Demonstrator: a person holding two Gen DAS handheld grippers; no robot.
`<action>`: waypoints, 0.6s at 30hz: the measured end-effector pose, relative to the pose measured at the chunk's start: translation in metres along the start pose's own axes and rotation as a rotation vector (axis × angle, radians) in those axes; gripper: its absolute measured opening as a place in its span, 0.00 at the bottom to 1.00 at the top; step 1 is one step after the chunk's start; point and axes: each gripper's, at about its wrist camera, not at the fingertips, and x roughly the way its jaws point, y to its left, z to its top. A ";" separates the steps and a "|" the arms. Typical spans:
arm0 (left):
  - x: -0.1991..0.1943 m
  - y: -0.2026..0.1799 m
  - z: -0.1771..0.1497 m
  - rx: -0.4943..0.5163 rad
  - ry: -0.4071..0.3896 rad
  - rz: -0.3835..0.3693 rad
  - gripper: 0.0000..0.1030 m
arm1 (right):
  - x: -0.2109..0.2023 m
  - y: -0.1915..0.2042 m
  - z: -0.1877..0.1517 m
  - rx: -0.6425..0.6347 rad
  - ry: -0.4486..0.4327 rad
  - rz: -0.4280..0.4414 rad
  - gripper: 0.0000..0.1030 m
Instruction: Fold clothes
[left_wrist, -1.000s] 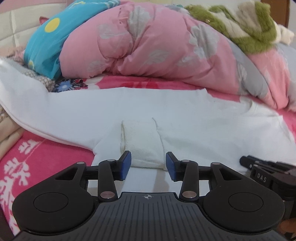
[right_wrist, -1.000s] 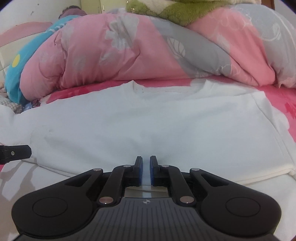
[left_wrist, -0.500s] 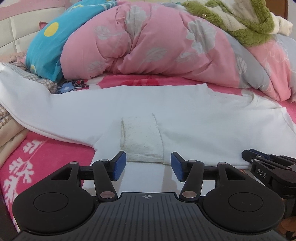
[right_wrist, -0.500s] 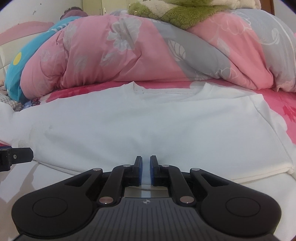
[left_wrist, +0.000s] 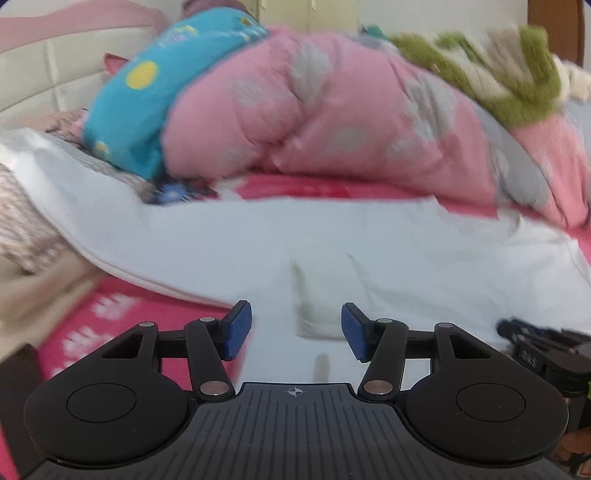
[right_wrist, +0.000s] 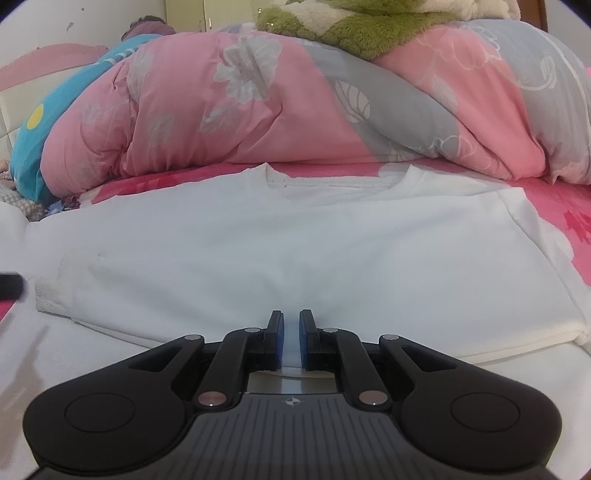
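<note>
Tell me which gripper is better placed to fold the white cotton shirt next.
Probably the right gripper: its blue pads pinch the hem of the white cotton shirt. The left gripper is open, its jaws just widened, holding nothing.

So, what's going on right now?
Left gripper just been opening, empty. Right gripper shut on shirt hem. Shirt flat on bed; nothing in the way.
</note>
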 end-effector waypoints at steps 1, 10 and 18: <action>-0.005 0.015 0.005 -0.016 -0.023 0.017 0.52 | 0.000 0.001 0.000 -0.004 -0.001 -0.003 0.08; -0.038 0.177 0.063 -0.286 -0.309 0.276 0.53 | 0.000 0.003 -0.002 -0.021 -0.006 -0.015 0.08; 0.002 0.235 0.099 -0.297 -0.259 0.324 0.52 | -0.001 0.003 -0.001 -0.016 -0.011 -0.010 0.08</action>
